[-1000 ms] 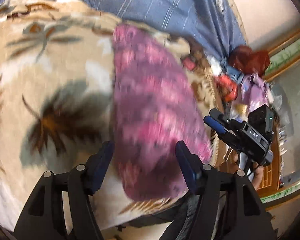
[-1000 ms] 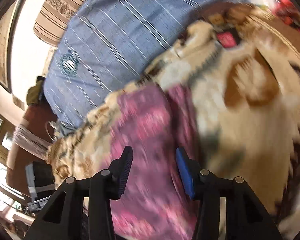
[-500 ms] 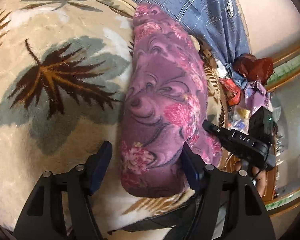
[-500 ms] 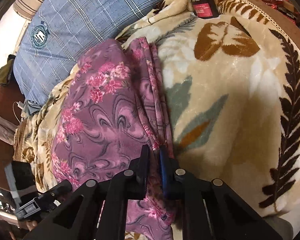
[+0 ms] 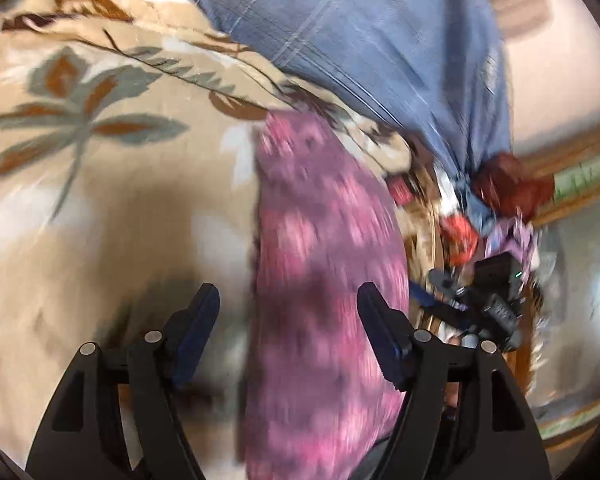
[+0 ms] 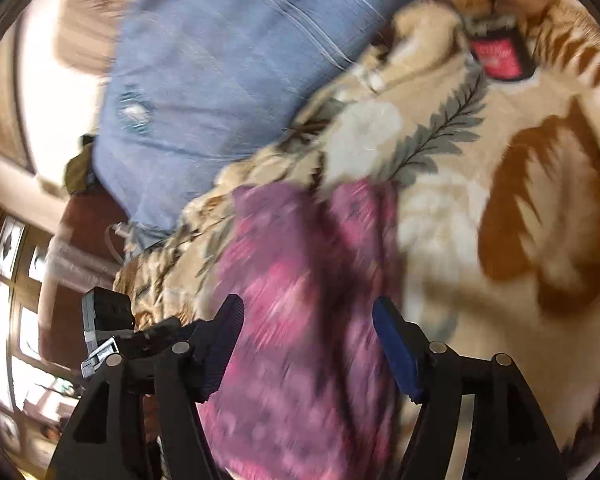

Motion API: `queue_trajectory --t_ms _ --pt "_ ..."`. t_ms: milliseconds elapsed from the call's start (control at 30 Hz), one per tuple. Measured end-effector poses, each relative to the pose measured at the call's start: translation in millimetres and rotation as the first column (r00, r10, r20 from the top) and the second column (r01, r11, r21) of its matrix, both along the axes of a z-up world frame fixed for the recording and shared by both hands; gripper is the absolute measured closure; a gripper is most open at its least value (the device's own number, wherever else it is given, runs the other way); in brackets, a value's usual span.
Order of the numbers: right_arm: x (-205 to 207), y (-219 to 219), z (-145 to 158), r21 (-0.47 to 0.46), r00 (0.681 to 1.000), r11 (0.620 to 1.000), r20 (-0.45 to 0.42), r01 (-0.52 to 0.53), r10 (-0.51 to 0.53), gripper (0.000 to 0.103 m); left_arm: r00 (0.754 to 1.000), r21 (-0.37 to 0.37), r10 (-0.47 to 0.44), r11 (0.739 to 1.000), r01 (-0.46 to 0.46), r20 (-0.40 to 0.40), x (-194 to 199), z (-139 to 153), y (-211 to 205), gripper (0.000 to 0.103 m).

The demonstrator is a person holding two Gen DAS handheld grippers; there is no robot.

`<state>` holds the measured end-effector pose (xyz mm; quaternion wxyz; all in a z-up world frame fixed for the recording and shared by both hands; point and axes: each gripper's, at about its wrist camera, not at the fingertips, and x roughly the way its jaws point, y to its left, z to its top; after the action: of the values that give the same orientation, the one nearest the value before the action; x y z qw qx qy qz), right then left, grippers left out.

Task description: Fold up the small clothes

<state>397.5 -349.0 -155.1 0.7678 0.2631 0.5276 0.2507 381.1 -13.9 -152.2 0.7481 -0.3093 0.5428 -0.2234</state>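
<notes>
A purple floral garment [image 5: 324, 280] lies folded lengthwise on the beige leaf-patterned blanket [image 5: 100, 200]. Both views are motion-blurred. My left gripper [image 5: 290, 320] hovers over the garment's near end, jaws opening, with the garment's left edge below the gap and neither pad pressing on it. In the right wrist view the garment [image 6: 300, 280] runs under my right gripper [image 6: 308, 332], whose jaws are opening wide and hold nothing. Each gripper shows in the other's view: the right gripper [image 5: 480, 304] beyond the garment's right side, the left gripper [image 6: 112, 332] at its left side.
A blue checked pillow [image 5: 380, 40] lies along the blanket's far edge. A red label [image 6: 496, 60] sits on the blanket's corner. Red and purple clutter [image 5: 508, 192] is piled at the right of the bed. A wooden glazed door [image 6: 8, 280] stands at the left.
The right gripper, shut on the garment's long edge half a second ago, has let go and now stands wide. Both grippers have drawn back toward the garment's near end, and the views are blurred again.
</notes>
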Motion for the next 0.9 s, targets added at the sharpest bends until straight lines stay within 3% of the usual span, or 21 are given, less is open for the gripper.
queue_trajectory --t_ms 67,167,267,367,433,500,567,600,700,767,833,900 --pt "28.3 3.2 -14.9 -0.036 0.999 0.999 -0.053 -0.004 0.002 0.033 0.999 -0.063 0.007 0.998 -0.01 -0.04 29.5 -14.8 1.4 0.032" --pt "48.8 1.0 -39.1 0.048 0.994 0.999 -0.107 0.014 -0.009 0.033 0.995 -0.092 0.005 0.996 -0.014 -0.1 60.1 -37.2 -4.4 0.032" --pt "47.5 -1.8 -42.5 0.147 0.995 0.989 -0.097 0.009 0.005 0.033 0.997 -0.162 -0.012 0.987 -0.001 -0.081 75.2 -42.9 -8.9 0.032" --pt "50.0 -0.4 -40.7 0.178 0.996 0.984 -0.083 -0.02 0.035 0.033 0.994 -0.219 -0.009 0.976 -0.015 -0.111 88.6 -48.4 -10.1 0.033" --pt "53.5 -1.4 -40.9 0.191 0.996 0.982 -0.08 -0.012 0.028 0.033 0.995 -0.227 -0.019 0.974 -0.005 -0.101 91.7 -49.3 -14.5 0.041" --pt "54.8 8.4 -42.9 0.137 0.997 0.991 -0.071 -0.005 0.015 0.043 0.996 -0.163 -0.03 0.987 0.016 -0.084 92.8 -47.1 -21.4 0.08" --pt "54.5 23.9 -44.9 0.044 0.997 0.999 -0.069 -0.026 0.029 0.082 0.997 -0.161 -0.03 0.987 0.019 -0.067 91.9 -42.7 -25.0 0.091" --pt "53.8 26.2 -42.5 0.025 0.998 0.999 -0.062 -0.032 0.034 0.093 0.999 -0.162 -0.026 0.987 0.02 -0.037 90.5 -36.2 -24.4 0.096" --pt "48.6 15.7 -21.4 0.078 1.0 0.997 0.005 -0.017 0.017 0.094 0.996 -0.207 -0.017 0.978 0.034 0.087 83.5 -3.6 -15.3 0.097" --pt "45.8 13.8 -8.0 0.09 0.998 0.996 0.063 -0.018 0.012 0.095 0.988 -0.162 -0.008 0.986 0.033 0.153 81.8 12.0 -15.4 0.097" --pt "50.1 15.8 -12.8 0.06 0.998 0.998 0.069 -0.004 0.0 0.095 0.984 -0.03 -0.016 0.999 0.022 0.179 90.2 10.7 -22.5 0.097" --pt "59.5 22.5 -39.0 0.003 1.0 1.0 0.003 -0.013 0.013 0.093 0.996 0.101 -0.041 0.994 0.033 0.082 105.0 -20.9 -35.7 0.092"
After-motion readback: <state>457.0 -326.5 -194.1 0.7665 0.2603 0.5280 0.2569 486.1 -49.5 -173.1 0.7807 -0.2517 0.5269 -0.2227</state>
